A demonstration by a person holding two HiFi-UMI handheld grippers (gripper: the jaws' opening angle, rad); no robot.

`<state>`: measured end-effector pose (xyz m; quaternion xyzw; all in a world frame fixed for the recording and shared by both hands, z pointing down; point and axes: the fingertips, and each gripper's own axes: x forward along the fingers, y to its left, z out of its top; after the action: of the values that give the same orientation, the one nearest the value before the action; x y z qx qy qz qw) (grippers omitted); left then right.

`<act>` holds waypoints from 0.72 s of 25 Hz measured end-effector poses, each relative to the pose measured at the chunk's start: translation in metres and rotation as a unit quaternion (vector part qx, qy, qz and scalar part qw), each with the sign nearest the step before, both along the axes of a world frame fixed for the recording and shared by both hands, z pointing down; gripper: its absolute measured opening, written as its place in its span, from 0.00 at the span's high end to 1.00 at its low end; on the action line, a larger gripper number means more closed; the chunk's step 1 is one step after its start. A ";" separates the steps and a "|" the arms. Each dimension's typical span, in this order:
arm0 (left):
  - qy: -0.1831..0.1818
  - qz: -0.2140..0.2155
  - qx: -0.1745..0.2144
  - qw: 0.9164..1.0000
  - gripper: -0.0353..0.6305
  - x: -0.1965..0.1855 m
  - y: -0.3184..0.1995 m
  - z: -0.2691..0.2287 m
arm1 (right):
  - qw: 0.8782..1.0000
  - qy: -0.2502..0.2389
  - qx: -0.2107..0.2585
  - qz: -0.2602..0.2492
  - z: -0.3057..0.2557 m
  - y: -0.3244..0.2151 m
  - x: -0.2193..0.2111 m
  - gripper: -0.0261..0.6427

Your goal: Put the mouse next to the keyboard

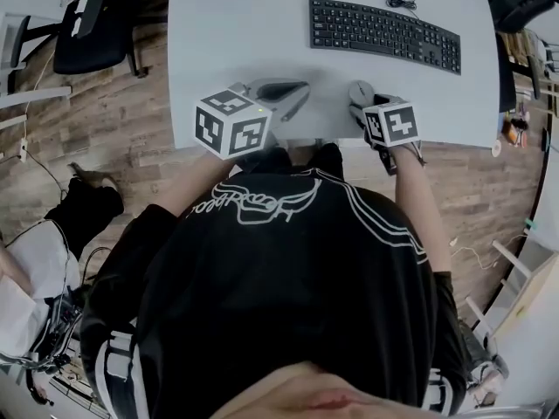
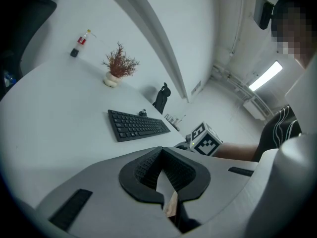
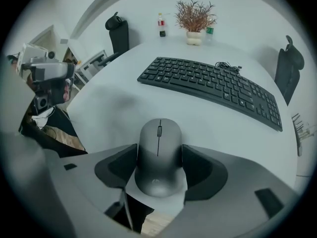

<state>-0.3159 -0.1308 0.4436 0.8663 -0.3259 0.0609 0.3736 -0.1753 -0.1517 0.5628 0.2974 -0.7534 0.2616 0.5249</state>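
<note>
the right gripper [image 3: 158, 150] clamps the mouse [image 3: 157, 175] by its 2 sides, near the front edge of the surface [image 3: 111, 108]. the mouse's long axis points toward the keyboard [image 3: 213, 86], which lies ahead and well apart. the left gripper [image 2: 167, 192] is closed, holding nothing. the mouse's underside is hidden.

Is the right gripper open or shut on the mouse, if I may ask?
Shut on the mouse: the right gripper's pads touch both its sides.
</note>
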 end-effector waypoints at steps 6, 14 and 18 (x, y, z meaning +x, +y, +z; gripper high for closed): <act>0.008 -0.008 0.009 1.000 0.94 -0.002 0.002 -0.007 | 1.000 0.021 -0.016 -0.002 0.003 -0.002 0.001 0.59; 0.011 -0.022 0.014 1.000 0.94 -0.007 0.004 -0.012 | 1.000 0.027 -0.015 0.002 0.004 -0.005 0.003 0.58; 0.005 -0.020 0.015 1.000 0.94 -0.006 0.004 -0.012 | 1.000 0.020 0.003 0.008 0.002 -0.005 0.002 0.58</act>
<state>-0.3220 -0.1270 0.4312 0.8654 -0.3424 0.0441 0.3631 -0.1732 -0.1572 0.5644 0.3103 -0.7408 0.2578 0.5370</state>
